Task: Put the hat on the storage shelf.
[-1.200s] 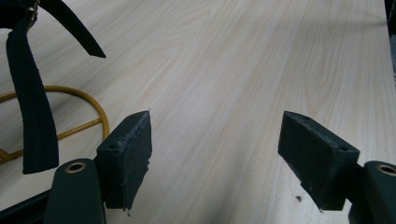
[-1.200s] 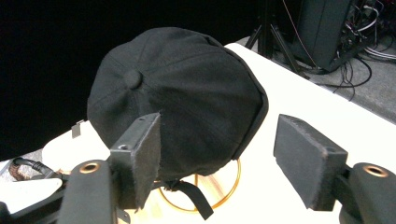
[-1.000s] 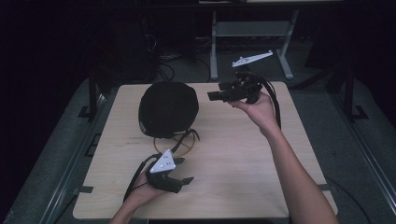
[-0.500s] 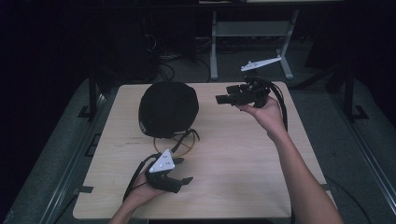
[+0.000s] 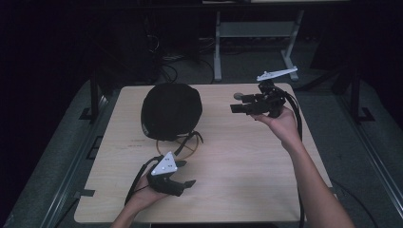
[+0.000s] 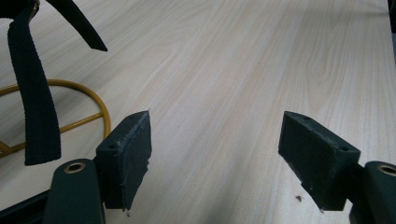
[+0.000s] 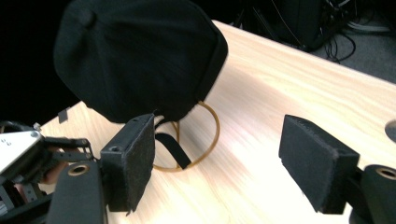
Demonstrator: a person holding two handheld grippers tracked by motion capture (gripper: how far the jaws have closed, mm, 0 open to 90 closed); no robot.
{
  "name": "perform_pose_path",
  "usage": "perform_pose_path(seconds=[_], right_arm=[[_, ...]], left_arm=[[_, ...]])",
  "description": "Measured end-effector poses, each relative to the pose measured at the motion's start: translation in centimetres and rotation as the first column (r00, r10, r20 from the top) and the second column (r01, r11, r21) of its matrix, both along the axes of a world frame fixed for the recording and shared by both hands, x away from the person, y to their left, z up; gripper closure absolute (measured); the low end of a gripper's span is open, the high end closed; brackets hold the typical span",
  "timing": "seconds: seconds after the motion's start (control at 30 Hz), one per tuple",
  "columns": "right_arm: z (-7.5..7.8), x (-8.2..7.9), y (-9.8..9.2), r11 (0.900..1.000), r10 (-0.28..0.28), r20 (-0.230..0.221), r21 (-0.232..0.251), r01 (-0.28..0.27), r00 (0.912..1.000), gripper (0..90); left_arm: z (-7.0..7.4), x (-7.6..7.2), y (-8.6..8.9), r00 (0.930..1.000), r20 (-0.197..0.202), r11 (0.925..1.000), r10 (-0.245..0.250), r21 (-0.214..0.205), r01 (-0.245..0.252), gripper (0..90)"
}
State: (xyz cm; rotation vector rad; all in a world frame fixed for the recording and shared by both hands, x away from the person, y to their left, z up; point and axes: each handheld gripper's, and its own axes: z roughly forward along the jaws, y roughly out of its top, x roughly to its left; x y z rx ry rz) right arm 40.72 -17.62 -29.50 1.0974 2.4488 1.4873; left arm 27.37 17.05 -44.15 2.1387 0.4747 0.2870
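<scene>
A black cap sits on a gold wire stand at the left middle of the wooden table. My left gripper rests low near the front edge, just in front of the stand, its jaws open over bare wood. A black strap and the gold ring lie to its left. My right gripper is held above the table's right side, pointing left at the cap. It is open with nothing between its pads.
Behind the table stand a metal frame and loose cables on the dark floor. A small grey disc lies on the wood by the right gripper. In the right gripper view the left gripper appears at lower left.
The right hand has drifted to the right and a little lower, away from the cap, jaws still wide. The left hand and the cap have stayed put.
</scene>
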Motion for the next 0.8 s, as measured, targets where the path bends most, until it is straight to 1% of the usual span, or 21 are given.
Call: perform_pose_path(seconds=[0.13, 0.3, 0.4, 0.43, 0.5, 0.53, 0.6, 0.8], right_arm=[[-0.7, -0.3, -0.8, 1.0, -0.009, -0.009, 0.002, 0.009, 0.9999, 25.9], [-1.2, -0.7, -1.3, 0.9999, -0.013, -0.013, -0.006, 0.013, 0.9998, 24.9], [-1.5, -1.0, -1.6, 0.9998, -0.018, -0.013, -0.013, 0.018, 0.9998, 24.0], [-1.6, -1.2, -1.8, 0.9998, -0.017, -0.016, -0.011, 0.017, 0.9997, 23.9], [-1.9, -1.4, -2.1, 0.9998, -0.016, -0.014, -0.01, 0.015, 0.9998, 23.8], [-2.2, -1.7, -2.4, 0.9997, -0.019, -0.02, -0.013, 0.019, 0.9996, 23.0], [-2.5, -1.8, -2.6, 0.9997, -0.02, -0.018, -0.014, 0.02, 0.9996, 23.0], [-3.6, -2.4, -3.5, 0.9995, -0.029, -0.035, -0.015, 0.028, 0.999, 21.7]], left_arm=[[0.0, 0.0, 0.1, 1.0, -0.002, 1.0, 0.003, 0.002, -0.003, 25.2], [0.0, 0.0, 0.0, 1.0, -0.005, 1.0, 0.001, 0.004, -0.001, 25.2], [0.0, 0.0, 0.1, 1.0, -0.006, 1.0, 0.004, 0.001, -0.004, 25.2], [0.0, 0.0, 0.0, 0.9999, -0.01, 0.9999, 0.009, -0.008, -0.009, 25.2], [0.0, 0.0, 0.1, 0.9999, -0.009, 0.9999, 0.01, -0.009, -0.01, 25.2], [0.0, 0.0, 0.2, 0.9999, -0.011, 0.9999, 0.012, -0.012, -0.012, 25.2], [0.0, 0.0, 0.2, 0.9999, -0.012, 0.9998, 0.013, -0.013, -0.013, 25.2], [0.0, 0.0, 0.1, 0.9998, -0.014, 0.9999, 0.011, -0.013, -0.011, 25.2]])
